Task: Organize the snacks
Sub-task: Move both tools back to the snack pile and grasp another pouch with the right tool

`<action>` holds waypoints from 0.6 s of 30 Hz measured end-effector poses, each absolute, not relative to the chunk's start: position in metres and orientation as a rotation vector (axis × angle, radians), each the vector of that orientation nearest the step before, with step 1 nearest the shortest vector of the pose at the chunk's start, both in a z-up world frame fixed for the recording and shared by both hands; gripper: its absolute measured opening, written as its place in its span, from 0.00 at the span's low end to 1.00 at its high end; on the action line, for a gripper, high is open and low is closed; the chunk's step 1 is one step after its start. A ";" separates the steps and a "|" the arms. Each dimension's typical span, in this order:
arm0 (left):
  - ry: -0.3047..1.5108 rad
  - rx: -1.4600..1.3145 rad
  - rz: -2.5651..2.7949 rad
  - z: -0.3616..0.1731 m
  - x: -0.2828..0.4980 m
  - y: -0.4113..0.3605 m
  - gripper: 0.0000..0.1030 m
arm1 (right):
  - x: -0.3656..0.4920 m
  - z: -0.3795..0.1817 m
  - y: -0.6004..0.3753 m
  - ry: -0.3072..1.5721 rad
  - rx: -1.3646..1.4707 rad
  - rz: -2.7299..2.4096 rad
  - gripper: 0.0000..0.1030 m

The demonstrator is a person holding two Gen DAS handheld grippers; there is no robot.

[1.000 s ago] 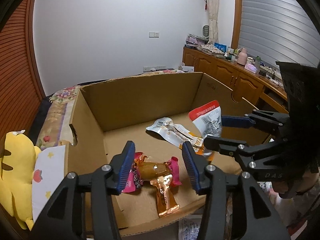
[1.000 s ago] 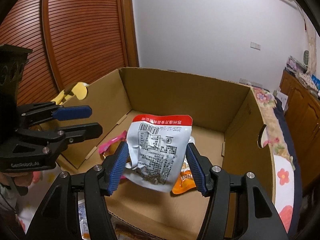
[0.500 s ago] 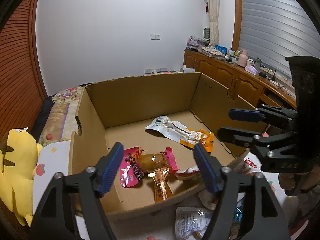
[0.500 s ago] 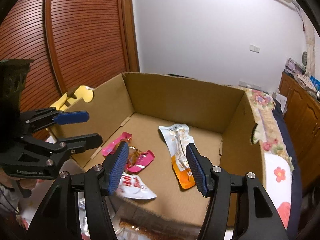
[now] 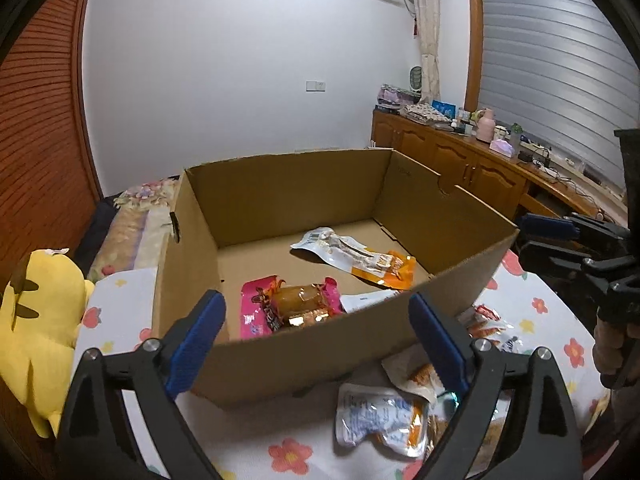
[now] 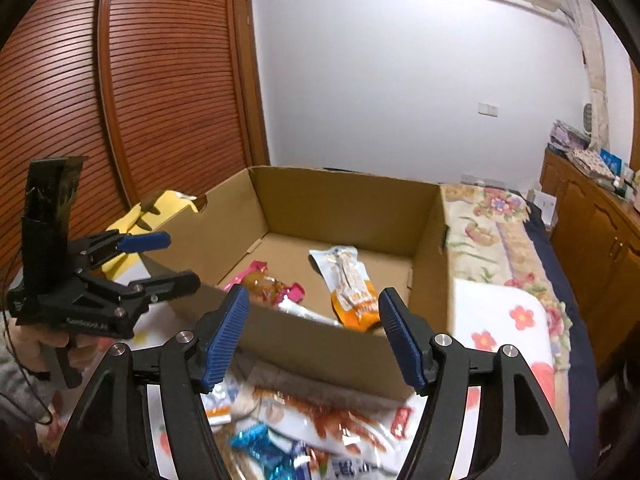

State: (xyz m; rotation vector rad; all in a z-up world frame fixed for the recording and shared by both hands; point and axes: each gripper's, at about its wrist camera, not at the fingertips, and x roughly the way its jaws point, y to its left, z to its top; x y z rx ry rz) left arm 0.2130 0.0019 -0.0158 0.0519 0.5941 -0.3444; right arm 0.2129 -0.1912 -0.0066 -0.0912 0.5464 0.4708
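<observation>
Left tongs (image 5: pixel 316 336) and right tongs (image 6: pixel 314 336) both gaped wide, empty, near the box (image 5: pixel 304 354), touching nothing.

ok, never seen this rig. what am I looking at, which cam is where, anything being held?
No robot arm here: a person holds a two-finger gripper in each hand, with a fisheye camera on each looking forward along the blue-padded fingers. The left wrist view shows the left gripper up close; the right wrist view shows the right gripper. Both are open and hold nothing. Ahead sits a cardboard box on a floral sheet. Inside it lie a pink packet, a white-and-orange packet and a white pouch. More loose snacks lie in front of the box.
</observation>
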 end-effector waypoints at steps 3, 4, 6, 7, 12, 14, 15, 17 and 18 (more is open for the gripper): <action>0.581 0.060 -0.343 -0.013 0.202 0.000 0.91 | 0.201 -0.010 -0.200 0.554 -0.086 0.453 0.68; 0.577 0.059 -0.347 -0.012 0.198 -0.001 0.91 | 0.198 -0.011 -0.203 0.556 -0.085 0.446 0.69; 0.575 0.057 -0.354 -0.011 0.191 -0.001 0.91 | 0.192 -0.015 -0.210 0.564 -0.085 0.425 0.69; 0.574 0.057 -0.357 -0.011 0.188 -0.002 0.91 | 0.189 -0.017 -0.213 0.567 -0.084 0.415 0.69; 0.567 0.065 -0.366 -0.014 0.171 -0.007 0.91 | 0.182 -0.027 -0.228 0.598 -0.057 0.390 0.69; 0.568 0.066 -0.367 -0.018 0.166 -0.009 0.91 | 0.184 -0.034 -0.232 0.619 -0.054 0.386 0.71; 0.571 0.065 -0.368 -0.019 0.164 -0.008 0.91 | 0.185 -0.038 -0.233 0.629 -0.054 0.380 0.71; 0.581 0.059 -0.376 -0.025 0.161 -0.009 0.91 | 0.188 -0.048 -0.237 0.652 -0.053 0.367 0.73; 0.587 0.057 -0.380 -0.029 0.161 -0.010 0.91 | 0.191 -0.055 -0.238 0.669 -0.052 0.364 0.74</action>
